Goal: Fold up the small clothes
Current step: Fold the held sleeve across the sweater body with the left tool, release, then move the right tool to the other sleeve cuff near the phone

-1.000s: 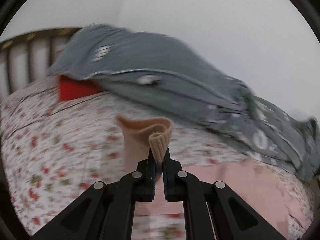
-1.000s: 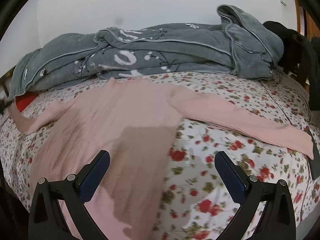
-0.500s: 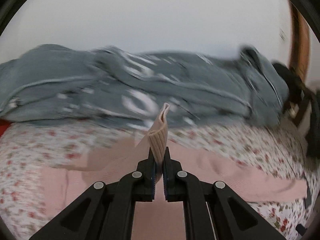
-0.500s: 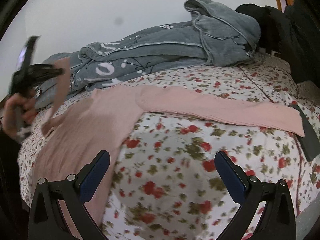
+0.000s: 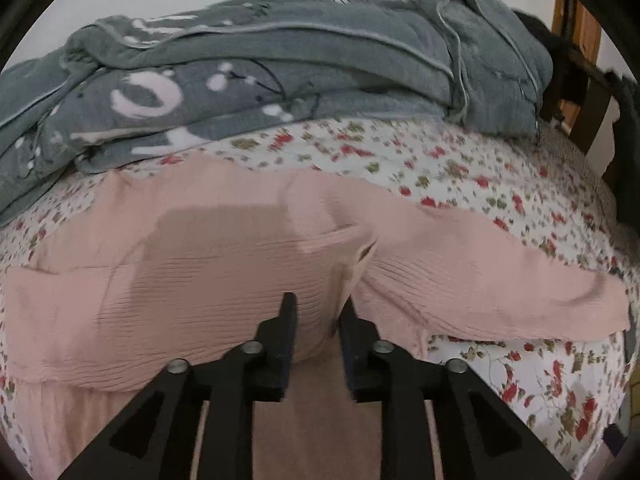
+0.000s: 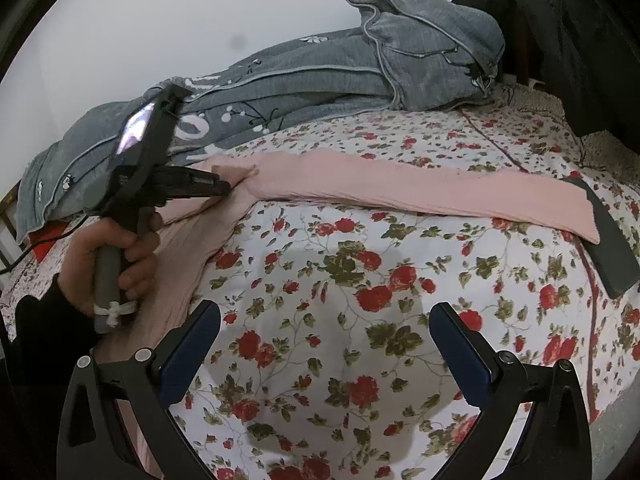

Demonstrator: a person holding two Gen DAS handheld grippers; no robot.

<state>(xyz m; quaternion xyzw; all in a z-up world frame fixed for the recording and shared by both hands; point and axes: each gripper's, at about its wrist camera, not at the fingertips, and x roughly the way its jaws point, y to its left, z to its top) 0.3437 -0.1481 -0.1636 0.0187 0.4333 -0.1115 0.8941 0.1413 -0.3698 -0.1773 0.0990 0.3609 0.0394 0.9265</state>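
Currently, a pink ribbed long-sleeved top [image 5: 224,264] lies spread flat on the floral bedsheet [image 5: 460,160], its body toward the near edge of the bed. One sleeve [image 5: 500,280] runs out to the right across the sheet; from the right wrist view the same sleeve [image 6: 420,188] stretches flat toward a dark flat object [image 6: 612,248], and its cuff end touches that object's edge. The other sleeve [image 5: 260,288] is folded over across the body of the top, its cuff lying right at the fingertips.

Left gripper [image 5: 316,312]: low over the top, jaws parted by a narrow gap. The folded sleeve's cuff edge sits in that gap against the right-side finger; whether the fabric is pinched or free, cannot tell. From the right wrist view the left gripper [image 6: 224,188] points at the shoulder area of the top, with the person's left hand [image 6: 116,264] wrapped around its grey handle.

Right gripper [image 6: 324,344]: jaws wide apart, nothing between them, hovering over bare floral sheet near the bed's front edge, well apart from the sleeve.

Behind the top, a grey patterned quilt [image 5: 280,72] is heaped along the wall. Dark clothing [image 6: 580,52] hangs at the far right. A patch of red fabric [image 6: 44,248] shows at the left, below the quilt.
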